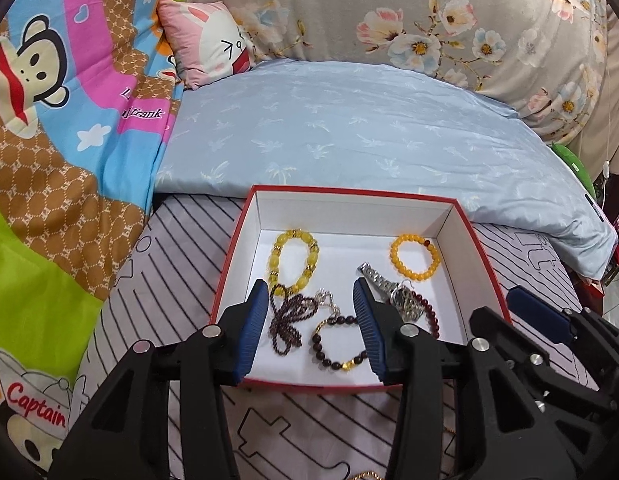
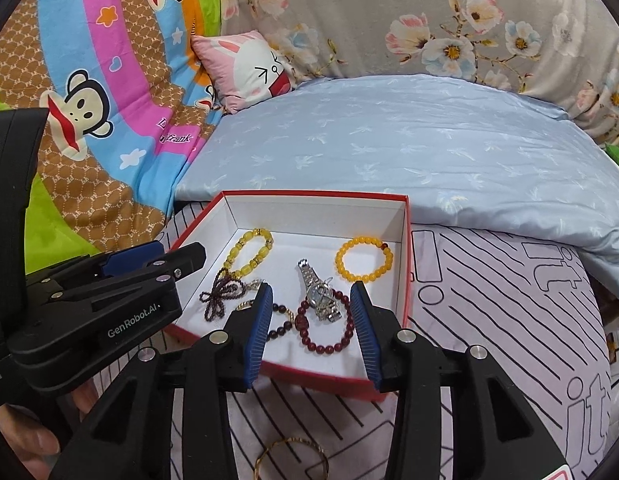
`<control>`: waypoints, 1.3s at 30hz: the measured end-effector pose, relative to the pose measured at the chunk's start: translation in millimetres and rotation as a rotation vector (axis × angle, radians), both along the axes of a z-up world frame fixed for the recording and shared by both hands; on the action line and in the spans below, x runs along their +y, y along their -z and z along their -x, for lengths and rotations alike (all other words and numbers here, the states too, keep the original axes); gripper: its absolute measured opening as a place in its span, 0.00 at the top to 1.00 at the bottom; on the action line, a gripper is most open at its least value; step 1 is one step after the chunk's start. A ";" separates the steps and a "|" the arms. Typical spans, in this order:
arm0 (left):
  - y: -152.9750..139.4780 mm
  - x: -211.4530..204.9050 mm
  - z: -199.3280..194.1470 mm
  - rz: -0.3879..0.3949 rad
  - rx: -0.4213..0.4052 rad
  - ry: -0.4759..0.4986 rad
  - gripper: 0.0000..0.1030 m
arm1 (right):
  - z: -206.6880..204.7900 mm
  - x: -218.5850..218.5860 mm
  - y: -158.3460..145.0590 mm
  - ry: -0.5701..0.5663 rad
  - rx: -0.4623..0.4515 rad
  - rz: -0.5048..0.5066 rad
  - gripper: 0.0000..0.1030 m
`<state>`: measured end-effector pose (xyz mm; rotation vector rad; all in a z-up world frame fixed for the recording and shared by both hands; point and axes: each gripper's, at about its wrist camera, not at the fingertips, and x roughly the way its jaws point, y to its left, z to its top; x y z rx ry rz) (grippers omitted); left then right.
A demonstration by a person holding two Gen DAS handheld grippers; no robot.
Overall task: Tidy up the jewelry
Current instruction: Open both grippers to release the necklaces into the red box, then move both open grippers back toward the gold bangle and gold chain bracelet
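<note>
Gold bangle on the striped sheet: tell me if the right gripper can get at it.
Probably yes. The gold bangle lies bare on the sheet outside the red box, just beneath the right gripper, whose jaws are apart and empty.

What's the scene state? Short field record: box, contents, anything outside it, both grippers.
box: red box, white inside, lid off, on striped sheet
contents: yellow bead bracelet, orange bead bracelet, silver watch, dark red bead bracelet, purple bead strand, dark bead bracelet with gold
outside: gold bangle on sheet, near edge
left gripper: open, empty
right gripper: open, empty
</note>
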<state>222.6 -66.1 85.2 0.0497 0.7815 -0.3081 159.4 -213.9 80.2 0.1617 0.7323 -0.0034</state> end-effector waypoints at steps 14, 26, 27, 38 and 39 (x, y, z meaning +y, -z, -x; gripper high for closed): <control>6.9 37.8 62.2 0.015 0.020 -0.027 0.51 | 80.0 3.4 11.9 0.024 0.034 0.001 0.61; 49.0 52.4 108.3 0.004 0.109 -0.037 0.37 | 106.1 26.2 59.3 0.003 0.136 -0.006 0.47; 51.6 53.6 109.9 0.003 0.114 -0.040 0.37 | 105.1 27.8 62.7 0.001 0.145 -0.005 0.47; 65.8 63.0 118.2 -0.006 0.141 -0.060 0.31 | 86.4 41.7 83.6 -0.008 0.188 0.030 0.41; 66.7 63.8 118.6 -0.004 0.143 -0.060 0.31 | 84.7 42.5 83.7 -0.007 0.190 0.036 0.41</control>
